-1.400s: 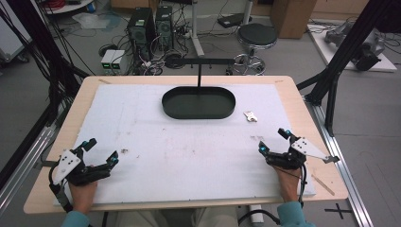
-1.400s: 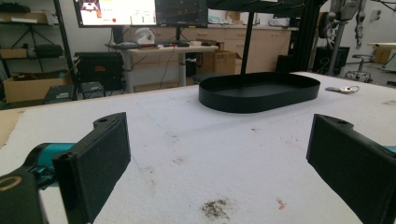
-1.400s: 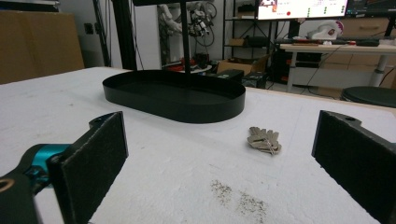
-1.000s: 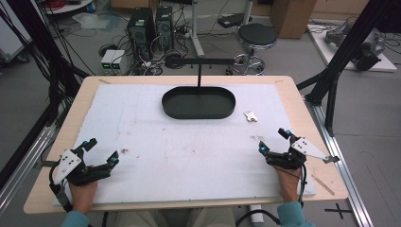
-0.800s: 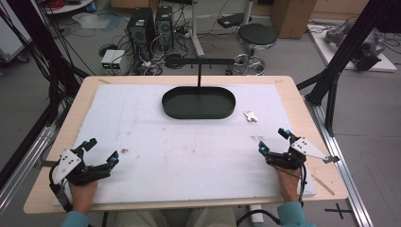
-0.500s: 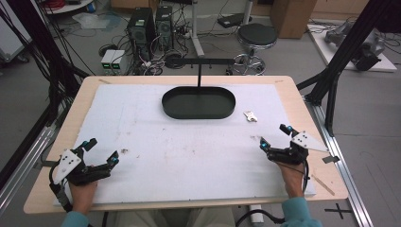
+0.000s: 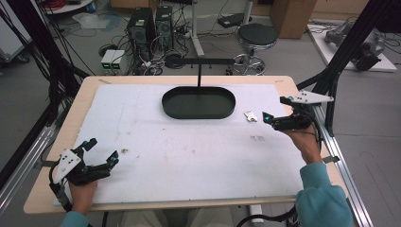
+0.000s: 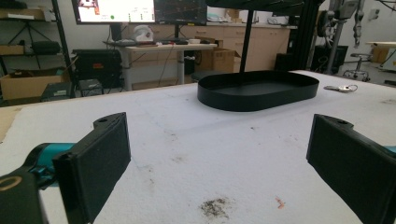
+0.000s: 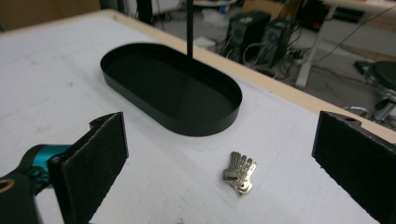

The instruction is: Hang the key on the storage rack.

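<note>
Reaching toward the keys [image 9: 239,171] with your right gripper [image 7: 276,116], jaws wide apart and nothing between them. The keys lie flat on the white mat [image 7: 189,156], just beside the right end of the black tray [image 7: 198,102], not touching it. Your left gripper [image 7: 97,158] sits near the front left corner, jaws also apart and empty. Risks: the keys are thin and lie fanned, so a shallow closure may skid them across the mat or catch only one blade. Coming in too low may drag the pads [image 9: 93,163] on the mat. A push from this side could shove the keys against the tray wall.
</note>
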A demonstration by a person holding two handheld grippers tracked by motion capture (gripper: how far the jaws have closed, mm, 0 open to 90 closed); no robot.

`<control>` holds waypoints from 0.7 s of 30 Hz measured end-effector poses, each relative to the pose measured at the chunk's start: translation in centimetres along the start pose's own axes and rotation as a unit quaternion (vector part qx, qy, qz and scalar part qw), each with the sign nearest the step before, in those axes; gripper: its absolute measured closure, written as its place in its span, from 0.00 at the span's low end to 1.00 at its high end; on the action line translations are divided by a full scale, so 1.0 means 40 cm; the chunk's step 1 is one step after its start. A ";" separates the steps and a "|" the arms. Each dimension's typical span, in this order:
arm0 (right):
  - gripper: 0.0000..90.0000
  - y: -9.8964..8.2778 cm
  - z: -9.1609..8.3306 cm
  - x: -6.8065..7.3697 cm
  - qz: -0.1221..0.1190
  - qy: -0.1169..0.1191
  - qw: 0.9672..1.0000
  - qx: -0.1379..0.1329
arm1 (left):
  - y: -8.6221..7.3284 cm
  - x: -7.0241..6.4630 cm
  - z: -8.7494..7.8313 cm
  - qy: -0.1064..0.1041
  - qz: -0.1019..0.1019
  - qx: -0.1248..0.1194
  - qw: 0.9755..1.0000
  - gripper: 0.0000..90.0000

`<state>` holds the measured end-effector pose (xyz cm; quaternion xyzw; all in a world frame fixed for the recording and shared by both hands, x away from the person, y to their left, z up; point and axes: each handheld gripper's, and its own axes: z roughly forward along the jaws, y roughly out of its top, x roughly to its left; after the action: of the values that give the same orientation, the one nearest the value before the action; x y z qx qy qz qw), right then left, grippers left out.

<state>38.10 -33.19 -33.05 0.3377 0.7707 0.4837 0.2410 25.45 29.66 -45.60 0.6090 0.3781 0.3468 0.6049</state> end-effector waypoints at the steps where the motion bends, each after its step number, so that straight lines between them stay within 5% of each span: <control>1: 0.03 0.000 0.000 0.000 0.000 0.000 1.000 0.000 | 0.000 0.000 0.000 0.000 0.001 0.000 1.000 0.07; 7: 0.03 0.054 0.055 -0.049 0.000 0.041 0.997 0.069 | -0.001 0.000 -0.002 0.000 0.002 -0.004 1.000 0.07; 21: 0.03 0.057 0.154 -0.106 -0.020 0.035 0.987 0.158 | 0.000 -0.001 -0.002 0.001 0.003 -0.002 1.000 0.07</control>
<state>45.82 -32.10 -33.34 0.3386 0.8521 0.3625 0.1670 25.37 29.66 -45.62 0.6085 0.3763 0.3500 0.6046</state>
